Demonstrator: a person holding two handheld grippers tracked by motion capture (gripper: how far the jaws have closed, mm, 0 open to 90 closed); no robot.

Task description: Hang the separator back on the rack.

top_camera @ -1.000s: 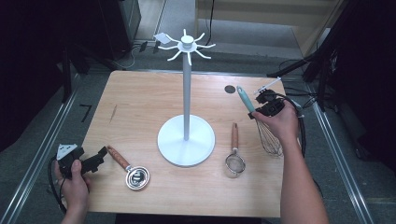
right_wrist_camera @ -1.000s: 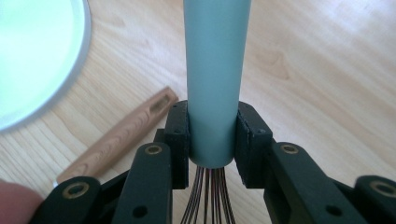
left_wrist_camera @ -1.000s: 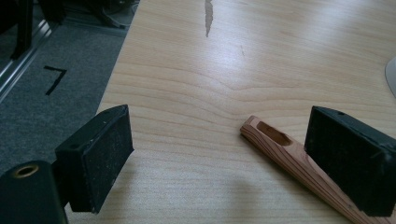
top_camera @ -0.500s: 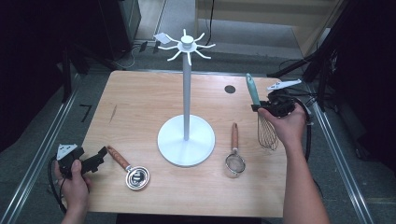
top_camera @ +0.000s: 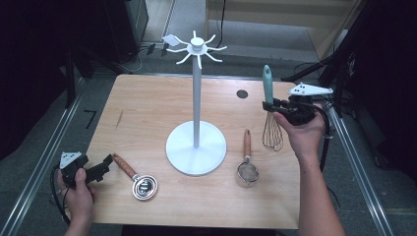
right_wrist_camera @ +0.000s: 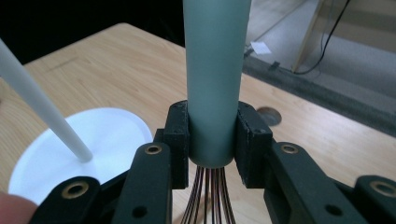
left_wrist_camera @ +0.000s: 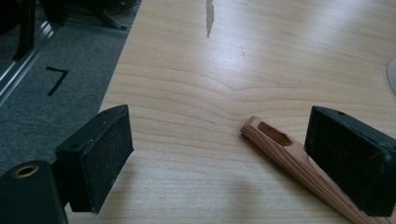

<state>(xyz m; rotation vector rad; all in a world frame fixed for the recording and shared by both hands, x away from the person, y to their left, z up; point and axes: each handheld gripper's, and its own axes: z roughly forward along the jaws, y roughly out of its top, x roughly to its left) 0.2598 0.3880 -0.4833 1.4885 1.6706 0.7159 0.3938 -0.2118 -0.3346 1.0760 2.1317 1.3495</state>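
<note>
The right gripper [top_camera: 269,104] clamps the whisk [top_camera: 270,110] upright – handle up, wires down – with the stand's hooks [top_camera: 195,47] higher and to its left; the left gripper [top_camera: 101,168] stands open

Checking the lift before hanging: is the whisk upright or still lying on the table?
Upright. The whisk hangs with its teal handle up and wires down, clamped at the handle's base by the right gripper, above the table.
</note>
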